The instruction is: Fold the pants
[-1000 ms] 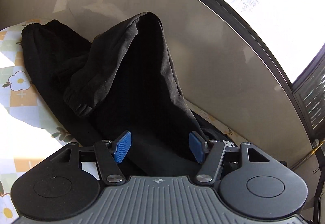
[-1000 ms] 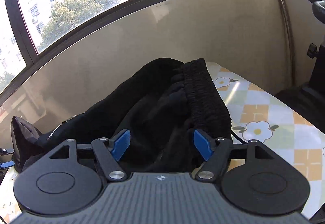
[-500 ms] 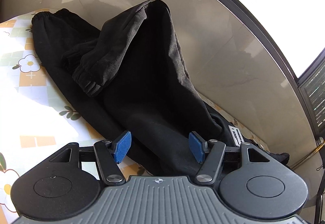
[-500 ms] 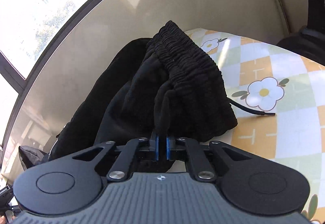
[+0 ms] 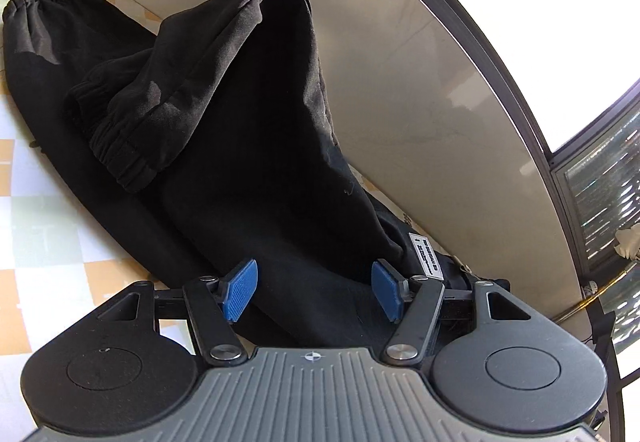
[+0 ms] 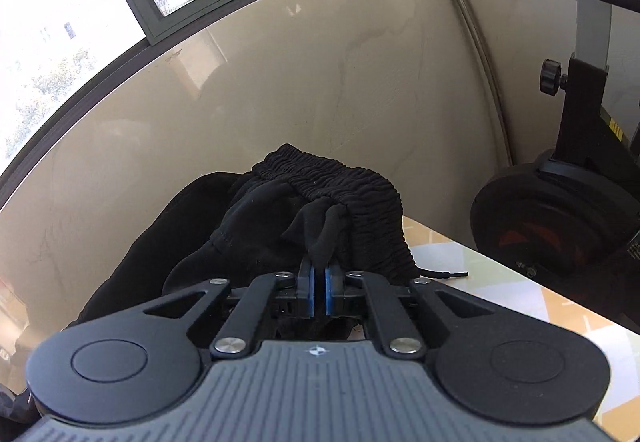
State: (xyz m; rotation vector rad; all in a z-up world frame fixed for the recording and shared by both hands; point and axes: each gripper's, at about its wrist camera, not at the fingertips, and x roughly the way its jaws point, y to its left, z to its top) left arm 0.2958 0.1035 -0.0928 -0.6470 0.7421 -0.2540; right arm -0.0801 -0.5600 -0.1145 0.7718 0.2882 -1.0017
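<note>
1. At the centre of the right wrist view, the right gripper (image 6: 319, 292) has its blue pads pressed together on a pinch of the black fleece pants (image 6: 280, 226), just below the gathered elastic waistband (image 6: 340, 177).
2. In the lower middle of the left wrist view, the left gripper (image 5: 314, 290) stands spread, its pads apart over a trouser leg (image 5: 256, 145) with nothing clamped.
3. The right pinch takes only a small tuck of cloth; a hard pull could slip it free or drag the heap toward the table edge.
4. The left jaws could close on more than one layer, since dark folds overlap there.
5. The pants lie crumpled on the flower-patterned checked tablecloth (image 5: 44, 226) against the beige wall panel (image 5: 420, 61), one cuffed leg doubled over, a white label (image 5: 426, 256) showing at lower right.
</note>
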